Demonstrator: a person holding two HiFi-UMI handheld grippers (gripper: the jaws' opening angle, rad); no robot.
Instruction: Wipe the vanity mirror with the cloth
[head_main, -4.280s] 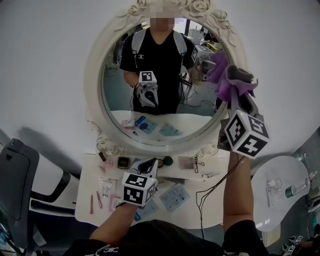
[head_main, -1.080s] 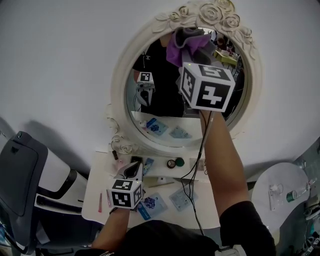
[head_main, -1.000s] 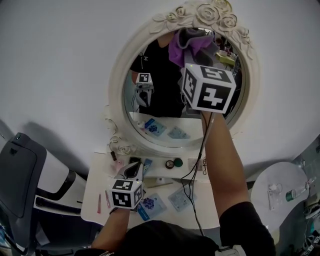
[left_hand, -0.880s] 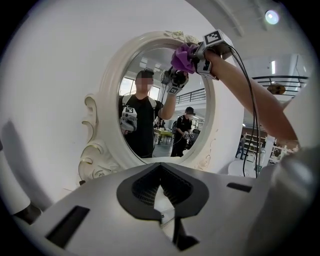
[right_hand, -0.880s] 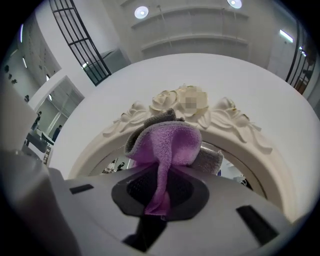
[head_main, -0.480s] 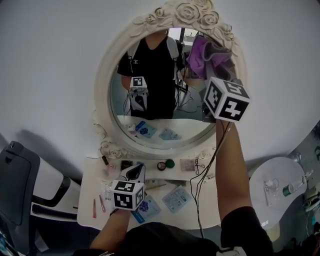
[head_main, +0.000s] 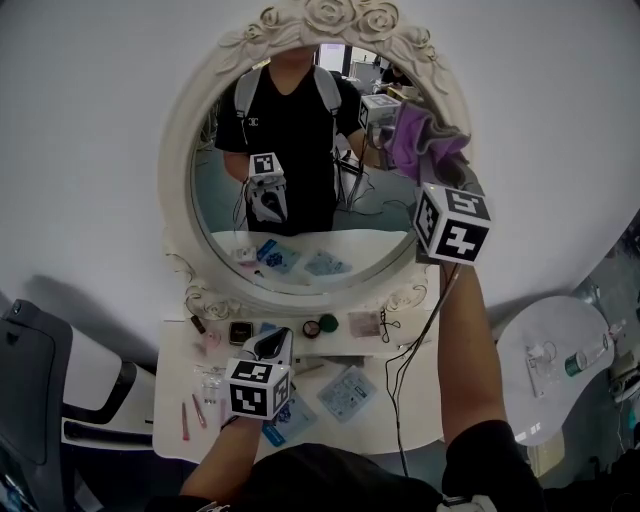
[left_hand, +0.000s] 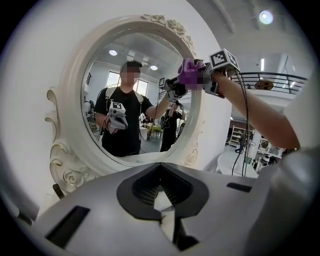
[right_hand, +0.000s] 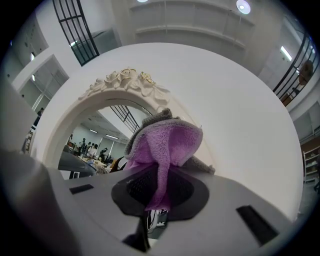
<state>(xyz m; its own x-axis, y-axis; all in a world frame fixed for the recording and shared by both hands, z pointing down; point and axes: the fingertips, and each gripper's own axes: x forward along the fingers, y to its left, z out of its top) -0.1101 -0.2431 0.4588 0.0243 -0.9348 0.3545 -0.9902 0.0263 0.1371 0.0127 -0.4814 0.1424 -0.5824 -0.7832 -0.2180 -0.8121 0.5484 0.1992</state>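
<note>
Swept right: right gripper (head_main: 437, 168) pinches limp purple fleece cloth (head_main: 420, 135), bunched, at edge of round white-framed mirror (head_main: 177, 190); left gripper (left_hand: 163, 214) closed, empty.

Sachets (head_main: 349, 392), perhaps cosmetics, on white table (head_main: 345, 432)

Fuzzy purple cloth (right_hand: 165, 142), grey-backed; glossy mirror (head_main: 300, 150) glass; frame (head_main: 177, 180), roses at twelve o'clock, smooth white.
</note>
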